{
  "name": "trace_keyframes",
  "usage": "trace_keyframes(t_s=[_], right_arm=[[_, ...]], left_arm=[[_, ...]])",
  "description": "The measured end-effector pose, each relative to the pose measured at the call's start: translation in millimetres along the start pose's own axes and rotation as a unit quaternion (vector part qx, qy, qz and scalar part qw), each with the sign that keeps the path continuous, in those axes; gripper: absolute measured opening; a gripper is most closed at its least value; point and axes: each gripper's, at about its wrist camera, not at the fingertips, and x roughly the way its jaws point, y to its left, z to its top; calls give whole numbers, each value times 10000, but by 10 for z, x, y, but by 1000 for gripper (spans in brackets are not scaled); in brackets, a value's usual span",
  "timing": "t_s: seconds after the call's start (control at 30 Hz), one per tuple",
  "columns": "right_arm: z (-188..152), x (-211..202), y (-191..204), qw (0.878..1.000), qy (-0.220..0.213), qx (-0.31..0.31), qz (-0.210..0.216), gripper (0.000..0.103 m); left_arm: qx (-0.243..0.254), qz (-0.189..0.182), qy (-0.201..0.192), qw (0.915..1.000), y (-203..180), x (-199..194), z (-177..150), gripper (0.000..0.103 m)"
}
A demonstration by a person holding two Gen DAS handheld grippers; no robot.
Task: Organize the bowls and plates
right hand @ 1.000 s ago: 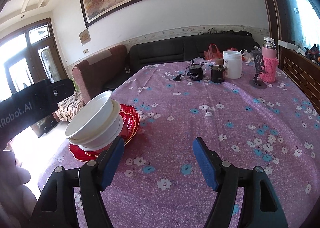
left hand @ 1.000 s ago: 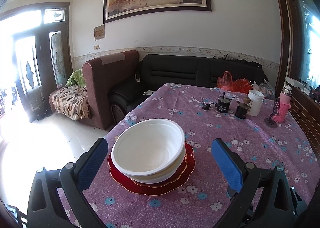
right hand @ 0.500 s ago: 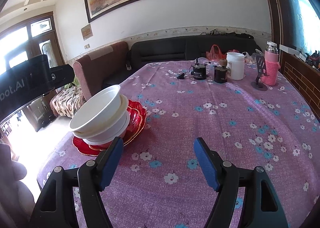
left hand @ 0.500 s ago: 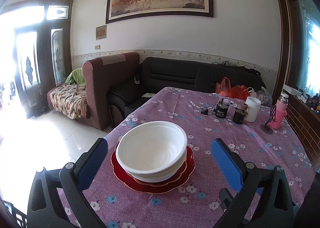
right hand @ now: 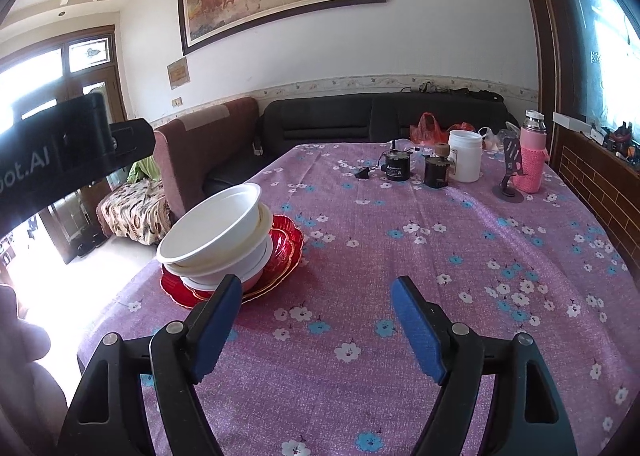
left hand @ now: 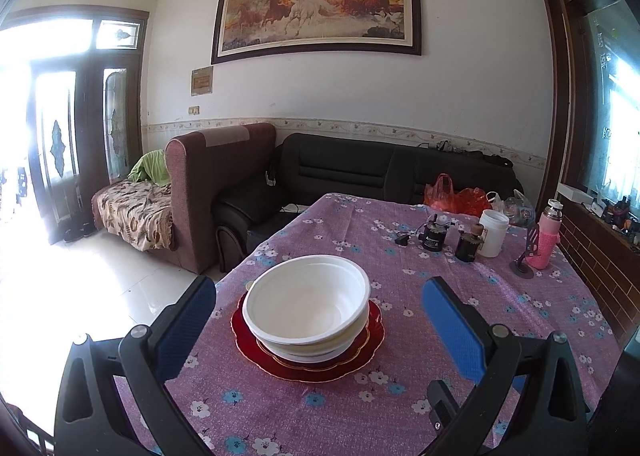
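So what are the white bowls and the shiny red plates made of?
The white bowls look like plastic or foam, disposable style: matte, evenly white, with thin rolled rims. The look can't rule out ceramic. The red plates look like glass or glossy plastic: see-through red, ribbed, with scalloped gold-coloured edges that catch the light. The purple tablecloth looks like woven fabric with printed flowers.

White wall with horse painting [left hand: 318, 8], black sofa [left hand: 360, 172] beneath (bright door [left hand: 52, 144] leftward).
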Motion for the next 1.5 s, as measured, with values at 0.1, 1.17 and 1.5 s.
trace_keyframes(t_s=[0.1, 1.17, 1.5], right_arm=[[-30, 36, 5, 10000, 49, -39, -24, 82], [-142, 690, -52, 9975, 677, 16, 197, 83], [-163, 704, -45, 9974, 682, 19, 241, 83]], left_arm=[[-16, 16, 81, 10000, 2, 56, -27, 103], [-212, 389, 637, 9970, 102, 728, -148, 103], [-334, 426, 559, 9970, 144, 711, -145, 103]])
